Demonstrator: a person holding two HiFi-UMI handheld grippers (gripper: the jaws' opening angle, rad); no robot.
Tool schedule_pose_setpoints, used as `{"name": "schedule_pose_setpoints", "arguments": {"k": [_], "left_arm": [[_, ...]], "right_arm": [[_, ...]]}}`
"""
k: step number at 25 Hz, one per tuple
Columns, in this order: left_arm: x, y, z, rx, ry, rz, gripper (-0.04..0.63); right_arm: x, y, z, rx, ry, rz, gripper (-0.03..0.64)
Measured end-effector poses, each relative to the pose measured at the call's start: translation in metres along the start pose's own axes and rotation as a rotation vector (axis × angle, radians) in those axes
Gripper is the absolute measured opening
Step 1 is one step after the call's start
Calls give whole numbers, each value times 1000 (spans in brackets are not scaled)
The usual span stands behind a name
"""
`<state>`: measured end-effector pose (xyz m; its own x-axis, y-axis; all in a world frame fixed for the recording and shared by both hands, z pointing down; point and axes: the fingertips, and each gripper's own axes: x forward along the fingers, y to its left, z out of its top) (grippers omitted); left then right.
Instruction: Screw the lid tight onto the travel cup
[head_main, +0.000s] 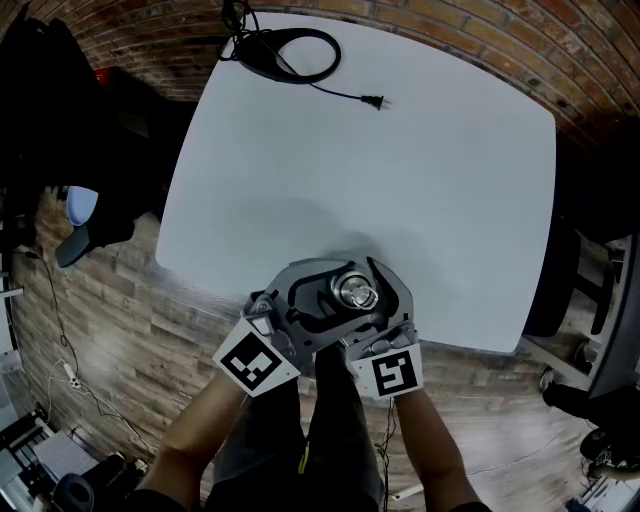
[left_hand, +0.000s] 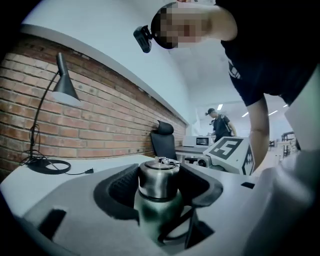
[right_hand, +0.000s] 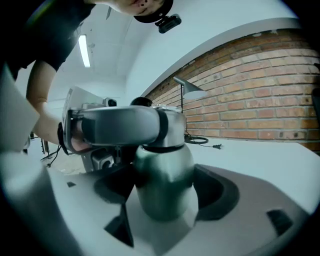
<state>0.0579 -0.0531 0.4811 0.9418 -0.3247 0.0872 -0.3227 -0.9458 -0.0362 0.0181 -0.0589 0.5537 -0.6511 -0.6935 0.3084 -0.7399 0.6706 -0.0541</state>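
Note:
The travel cup stands near the white table's (head_main: 400, 180) front edge, with its steel lid (head_main: 357, 291) on top. In the left gripper view the lid (left_hand: 158, 177) sits between the black pads of my left gripper (left_hand: 160, 189), which press on it from both sides, above the green cup body (left_hand: 157, 212). My left gripper (head_main: 335, 295) reaches in from the lower left. My right gripper (head_main: 375, 300) comes from the lower right and is shut on the cup body (right_hand: 165, 185), below the lid (right_hand: 172, 125). The cup's base is hidden by the jaws.
A black desk lamp base with its coiled cord (head_main: 295, 55) and loose plug (head_main: 372, 100) lies at the table's far edge. The lamp's head (left_hand: 62, 85) stands before a brick wall. An office chair (left_hand: 162, 140) and a person (left_hand: 220, 122) are farther back.

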Motion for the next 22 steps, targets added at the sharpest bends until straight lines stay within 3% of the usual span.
{"name": "schedule_pose_setpoints", "arguments": {"k": [5,9,22], "left_arm": [[-4,-6,-1,6,-3,-222,256],[-4,-6,0,-2,0,-328,268],[-4,-8,0,-27,2,-391,270]], "right_arm": [[0,2,-1,-25,10,2,348],[0,2,0,-26,9,1,348],[-1,2,0,-26,10,-4,348]]}}
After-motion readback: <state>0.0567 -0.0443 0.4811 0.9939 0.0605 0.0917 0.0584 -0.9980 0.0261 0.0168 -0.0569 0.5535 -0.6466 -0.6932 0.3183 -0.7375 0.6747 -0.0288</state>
